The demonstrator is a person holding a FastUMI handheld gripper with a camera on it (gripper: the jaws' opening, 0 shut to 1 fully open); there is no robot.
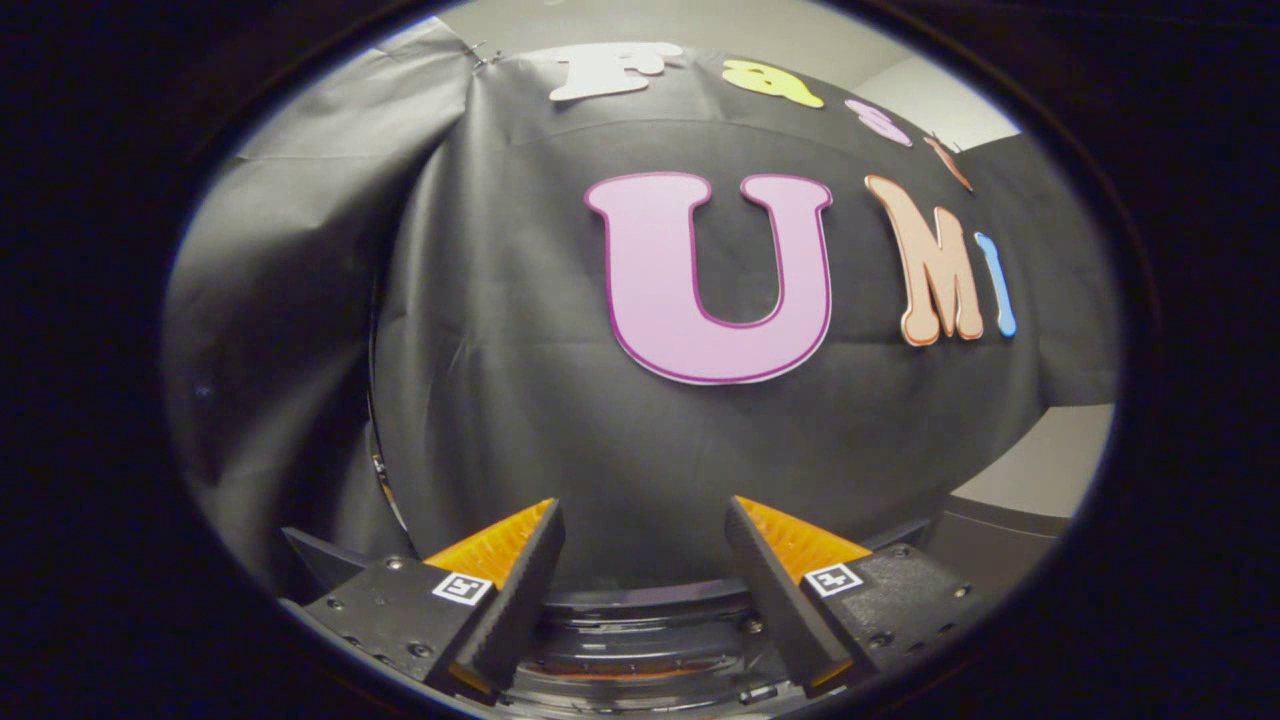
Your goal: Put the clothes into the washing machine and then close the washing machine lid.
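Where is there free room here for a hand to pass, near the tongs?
The tongs stand open and hold nothing; the gap between the fingers is free. Just below, the washing machine rim lies close under the tips. Ahead there is open air up to the black cloth wall. The surface for setting down cannot be judged.

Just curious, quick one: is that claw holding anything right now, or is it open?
Claw: open, fingers spread wide, nothing between them, raised above the washing machine.
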